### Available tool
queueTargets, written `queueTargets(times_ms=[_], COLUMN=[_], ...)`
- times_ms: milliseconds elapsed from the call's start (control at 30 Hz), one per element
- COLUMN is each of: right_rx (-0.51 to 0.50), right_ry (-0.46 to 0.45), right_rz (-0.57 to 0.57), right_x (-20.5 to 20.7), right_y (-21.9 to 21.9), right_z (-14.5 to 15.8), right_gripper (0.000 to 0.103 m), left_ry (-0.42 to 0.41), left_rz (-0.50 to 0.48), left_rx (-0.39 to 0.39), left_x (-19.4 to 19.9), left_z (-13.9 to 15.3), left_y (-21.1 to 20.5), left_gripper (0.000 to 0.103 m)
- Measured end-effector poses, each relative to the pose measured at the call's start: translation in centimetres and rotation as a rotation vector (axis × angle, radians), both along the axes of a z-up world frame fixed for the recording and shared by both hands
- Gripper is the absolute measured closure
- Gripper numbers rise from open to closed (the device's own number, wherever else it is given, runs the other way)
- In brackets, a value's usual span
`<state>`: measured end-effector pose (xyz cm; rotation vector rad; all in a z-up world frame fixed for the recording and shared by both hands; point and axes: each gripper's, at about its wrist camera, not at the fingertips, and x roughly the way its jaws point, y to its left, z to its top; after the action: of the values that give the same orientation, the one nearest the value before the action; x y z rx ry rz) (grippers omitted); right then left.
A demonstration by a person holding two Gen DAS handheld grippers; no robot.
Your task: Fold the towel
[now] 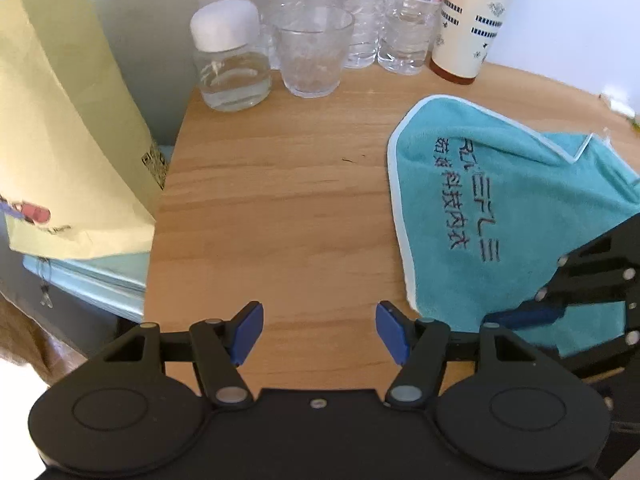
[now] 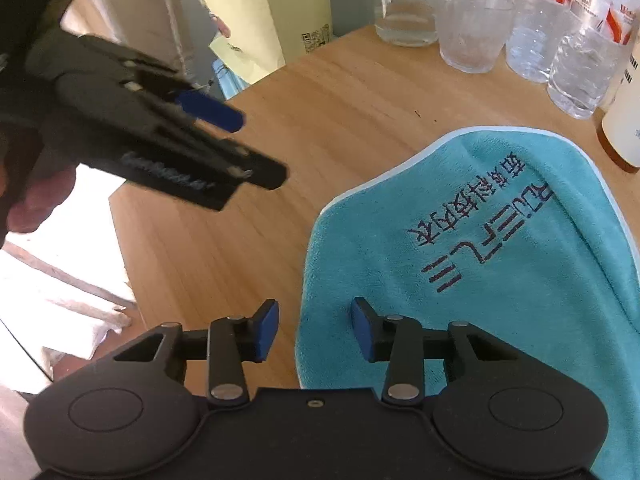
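Hovering claws (image 1: 319, 330) angled down beside towel (image 1: 500, 216)

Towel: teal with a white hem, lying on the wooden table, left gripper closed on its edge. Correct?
Not quite. The left gripper is open over bare table, apart from the towel; the left wrist view shows it. The towel is teal with a white hem and lies on the wooden table.

Teal towel (image 2: 500, 280), pale-edged, dark embroidered lettering, lies folded on the wooden table (image 2: 248, 220).

A home: wooden table (image 1: 280, 200) crowded with water bottles (image 1: 404, 20).
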<state>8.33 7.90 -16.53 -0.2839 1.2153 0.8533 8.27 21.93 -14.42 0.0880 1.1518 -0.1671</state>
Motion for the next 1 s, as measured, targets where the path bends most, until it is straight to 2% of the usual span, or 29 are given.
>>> queueTargets(times_ms=[33, 67, 100, 133, 167, 267, 300, 467, 500, 633, 700, 733, 767, 900, 1000], right_rx=[-0.014, -0.010, -0.005, 0.024, 0.052, 0.143, 0.175, 0.251, 0.262, 0.304, 0.321, 0.320, 0.320, 0.308, 0.287], right_ry=[-0.009, 0.003, 0.015, 0.048, 0.060, 0.107, 0.112, 0.150, 0.162, 0.168, 0.182, 0.177, 0.171, 0.161, 0.137], right_rz=[0.011, 0.007, 0.002, -0.026, -0.050, -0.106, -0.120, -0.167, -0.172, -0.181, -0.183, -0.181, -0.178, -0.180, -0.164], right_x=[-0.1, 0.1, 0.3, 0.8, 1.1, 1.5, 1.6, 1.9, 1.9, 1.7, 1.6, 1.5, 1.4, 1.4, 1.3], right_y=[0.1, 0.1, 0.0, -0.6, -1.2, -3.2, -3.9, -5.8, -6.0, -6.6, -6.8, -6.8, -6.8, -6.8, -6.5], right_z=[0.0, 0.0, 0.1, 0.2, 0.6, 1.4, 1.7, 1.9, 1.9, 1.8, 1.6, 1.6, 1.5, 1.3, 1.6], right_gripper=[0.095, 0.097, 0.097, 0.098, 0.098, 0.098, 0.098, 0.098, 0.098, 0.098, 0.098, 0.098, 0.098, 0.097, 0.093], left_ry=[0.002, 0.000, -0.003, -0.004, -0.005, -0.010, -0.010, 0.023, 0.037, 0.090, 0.099, 0.100, 0.101, 0.131, 0.171], left_rz=[-0.014, -0.023, -0.032, -0.039, -0.047, -0.075, -0.075, -0.074, -0.073, -0.074, -0.092, -0.108, -0.124, -0.137, -0.128], left_rx=[-0.017, -0.030, -0.043, -0.058, -0.075, -0.162, -0.223, -0.327, -0.381, -0.509, -0.513, -0.493, -0.471, -0.417, -0.360], left_x=[-0.1, -0.1, -0.1, -0.1, 0.0, 0.3, 0.5, 1.2, 1.4, 2.0, 2.2, 2.3, 2.3, 2.3, 2.2], left_z=[-0.1, -0.1, 0.0, -0.1, -0.1, 0.0, 0.1, -0.7, -1.0, -1.6, -1.8, -1.8, -1.8, -1.8, -1.9], left_y=[0.0, -0.1, -0.2, -0.3, -0.4, -0.5, -0.3, -0.4, -0.4, -1.0, -1.6, -2.2, -2.7, -3.4, -3.7], left_gripper=[0.039, 0.036, 0.032, 0.022, 0.021, 0.021, 0.021, 0.021, 0.022, 0.042, 0.051, 0.072, 0.083, 0.088, 0.091])
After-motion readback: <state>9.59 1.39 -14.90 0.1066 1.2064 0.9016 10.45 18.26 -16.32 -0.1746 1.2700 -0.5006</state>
